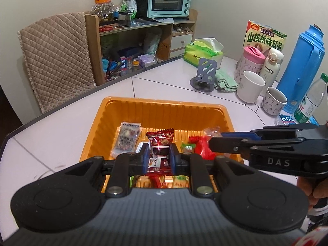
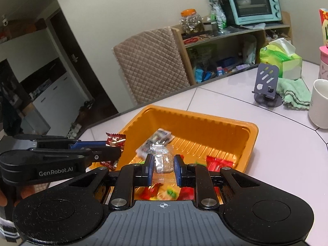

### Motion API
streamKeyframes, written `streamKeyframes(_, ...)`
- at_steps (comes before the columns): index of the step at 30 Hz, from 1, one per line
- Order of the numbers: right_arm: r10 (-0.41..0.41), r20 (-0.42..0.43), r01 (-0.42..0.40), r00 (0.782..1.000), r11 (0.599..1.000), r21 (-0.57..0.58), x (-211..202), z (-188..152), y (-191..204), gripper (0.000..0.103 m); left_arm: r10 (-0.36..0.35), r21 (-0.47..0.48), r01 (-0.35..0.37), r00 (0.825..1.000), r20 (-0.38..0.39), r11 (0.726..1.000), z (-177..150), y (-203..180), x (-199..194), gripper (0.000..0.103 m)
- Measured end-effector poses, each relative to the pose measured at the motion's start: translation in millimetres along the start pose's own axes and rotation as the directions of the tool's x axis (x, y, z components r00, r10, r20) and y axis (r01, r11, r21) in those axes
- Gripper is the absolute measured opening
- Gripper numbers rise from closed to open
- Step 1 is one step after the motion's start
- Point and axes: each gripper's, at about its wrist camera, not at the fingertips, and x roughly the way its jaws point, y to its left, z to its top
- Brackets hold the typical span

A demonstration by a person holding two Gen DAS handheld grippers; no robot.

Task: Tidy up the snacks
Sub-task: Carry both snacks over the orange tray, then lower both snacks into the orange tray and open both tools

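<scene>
An orange tray [image 1: 160, 102] [image 2: 205, 116] sits on the white table and holds several snack packets. Among them are a patterned silver packet [image 1: 127, 139] [image 2: 157, 141] and red packets [image 1: 203, 145] [image 2: 221, 162]. My left gripper [image 1: 158, 153] is shut on a dark red snack packet [image 1: 161, 143], held over the tray's near side. From the right wrist view the left gripper [image 2: 114, 147] enters at the left with that red packet [image 2: 115, 140]. My right gripper [image 2: 163, 164] is shut on a clear packet [image 2: 163, 160] with a brownish snack inside. It reaches in from the right as the right gripper [image 1: 215, 141] over the tray.
At the right stand a white mug [image 1: 250, 86], a patterned cup [image 1: 273, 101], a blue thermos [image 1: 301, 65] and a water bottle [image 1: 311, 100]. A phone stand [image 1: 205, 71], green cloth [image 1: 225, 80] and tissue pack [image 1: 205, 51] lie behind the tray. A quilted chair [image 1: 57, 61] stands at the table's far edge.
</scene>
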Motion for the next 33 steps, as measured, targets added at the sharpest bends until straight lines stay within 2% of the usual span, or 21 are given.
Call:
streamKeyframes(15,-0.045,-0.021,0.047,0.999,0.996,0.077,35.9,16.4,-25.5,0.021,0.014,0.011,-0.013,0.999,-0.05,1.0,24.9,1.5,55.2,0.018)
streamKeyframes(33,-0.081,-0.032,0.086,0.996,0.983,0.164,52.9,24.0,-41.6,0.021,0.017,0.025,-0.015,0.995,-0.097,1.0,38.1,2.2,93.5,0.018)
